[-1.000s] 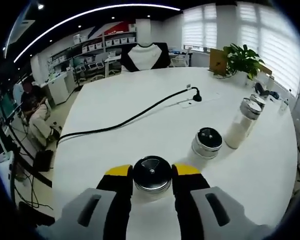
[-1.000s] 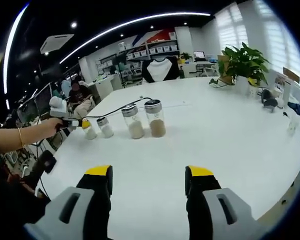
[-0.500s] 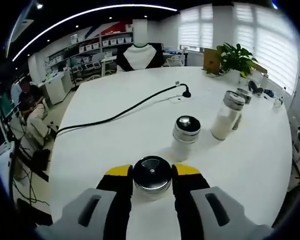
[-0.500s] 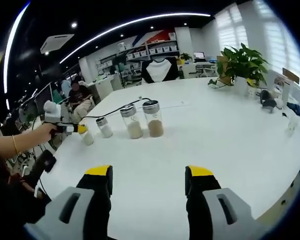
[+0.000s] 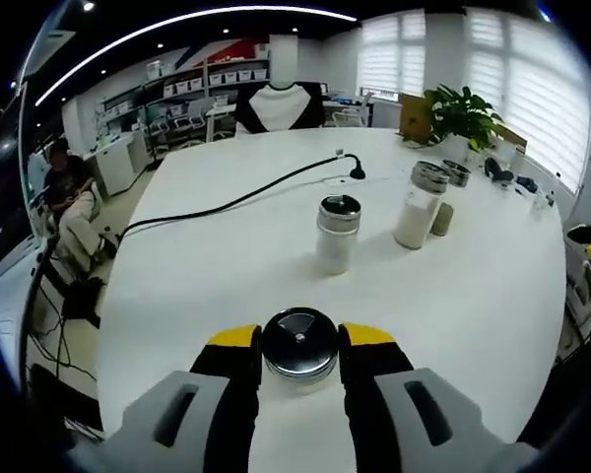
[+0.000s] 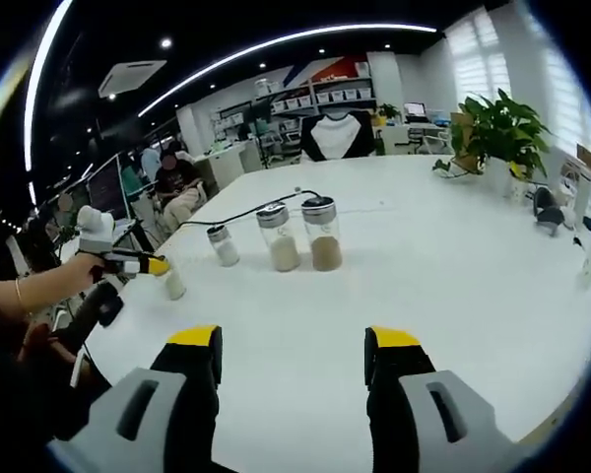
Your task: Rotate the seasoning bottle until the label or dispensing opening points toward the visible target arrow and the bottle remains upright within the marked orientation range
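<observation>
My left gripper (image 5: pixel 298 340) is shut on a small seasoning bottle (image 5: pixel 298 345) with a shiny metal cap, held upright just above the white table (image 5: pixel 246 256). In the right gripper view the same bottle (image 6: pixel 174 283) stands at the far left, with the left gripper (image 6: pixel 138 264) and a person's hand on it. Three more bottles stand in a row: a small one (image 5: pixel 337 232), a taller one with white powder (image 5: pixel 418 204) and one with brown contents (image 6: pixel 324 235). My right gripper (image 6: pixel 292 360) hovers open over bare table, far from the bottles.
A black cable (image 5: pixel 236 202) runs across the table behind the bottles. A potted plant (image 5: pixel 460 118) and small items stand near the far right edge. Shelves and a seated person (image 6: pixel 177 182) lie beyond the table.
The left gripper has carried its bottle away from the row, so the other bottles look farther off and more to the centre. The right gripper stays open and shifts only slightly.
</observation>
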`<state>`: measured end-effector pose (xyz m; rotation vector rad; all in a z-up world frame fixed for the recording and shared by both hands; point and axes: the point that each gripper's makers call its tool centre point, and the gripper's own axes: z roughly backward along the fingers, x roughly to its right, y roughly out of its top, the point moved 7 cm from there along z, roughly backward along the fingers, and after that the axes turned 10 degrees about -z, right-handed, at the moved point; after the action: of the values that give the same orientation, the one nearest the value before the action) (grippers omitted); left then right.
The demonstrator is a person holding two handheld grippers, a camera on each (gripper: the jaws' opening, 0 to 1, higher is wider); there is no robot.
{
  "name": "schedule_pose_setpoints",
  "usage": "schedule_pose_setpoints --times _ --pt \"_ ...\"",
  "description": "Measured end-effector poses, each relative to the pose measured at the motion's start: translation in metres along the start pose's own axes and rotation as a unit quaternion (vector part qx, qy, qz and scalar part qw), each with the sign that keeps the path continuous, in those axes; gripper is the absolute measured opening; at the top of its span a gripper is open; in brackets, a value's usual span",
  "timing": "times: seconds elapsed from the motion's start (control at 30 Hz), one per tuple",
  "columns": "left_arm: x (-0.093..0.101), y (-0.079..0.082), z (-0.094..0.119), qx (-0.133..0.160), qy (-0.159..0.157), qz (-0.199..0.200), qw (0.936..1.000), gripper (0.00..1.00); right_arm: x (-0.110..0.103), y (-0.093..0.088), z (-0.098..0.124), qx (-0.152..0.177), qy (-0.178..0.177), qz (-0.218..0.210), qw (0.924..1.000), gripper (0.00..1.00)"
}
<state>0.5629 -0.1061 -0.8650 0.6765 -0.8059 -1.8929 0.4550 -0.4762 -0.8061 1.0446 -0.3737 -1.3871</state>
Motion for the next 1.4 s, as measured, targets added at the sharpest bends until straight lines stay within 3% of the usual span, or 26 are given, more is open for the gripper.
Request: schedule_pose_setpoints --times 0.2,0.37,0.5,0.77,1.2,1.33,1.4 --pt "0.006 -0.016 0.022 -0.009 0.010 0.001 0.9999 0.32 -0.007 0.001 -0.005 -0.013 0.031 0.019 0.9993 0.58" --pt "0.016 -0.027 0.042 -0.028 0.030 -0.021 0.9989 0.32 -0.012 0.000 -0.009 -0.022 0.052 0.031 0.9979 0.58" --pt "0.021 -0.036 0.053 -0.027 0.027 0.012 0.9992 0.32 -0.017 -0.002 -0.012 -0.030 0.068 0.041 0.9964 0.58" --pt "0.024 -0.051 0.073 -0.042 0.033 0.028 0.9982 0.32 -0.025 -0.005 -0.017 -0.037 0.087 0.047 0.9944 0.58" --pt "0.023 -0.052 0.076 -0.060 0.034 0.022 0.9974 0.33 -0.030 -0.006 -0.024 -0.034 0.089 0.037 0.9947 0.58" --pt "0.021 -0.050 0.075 -0.062 0.018 0.011 0.9978 0.33 -0.032 -0.006 -0.027 -0.036 0.094 0.041 0.9940 0.58" --pt "0.021 -0.048 0.075 -0.069 -0.009 -0.005 0.9975 0.33 -0.033 -0.004 -0.027 -0.035 0.096 0.043 0.9938 0.58"
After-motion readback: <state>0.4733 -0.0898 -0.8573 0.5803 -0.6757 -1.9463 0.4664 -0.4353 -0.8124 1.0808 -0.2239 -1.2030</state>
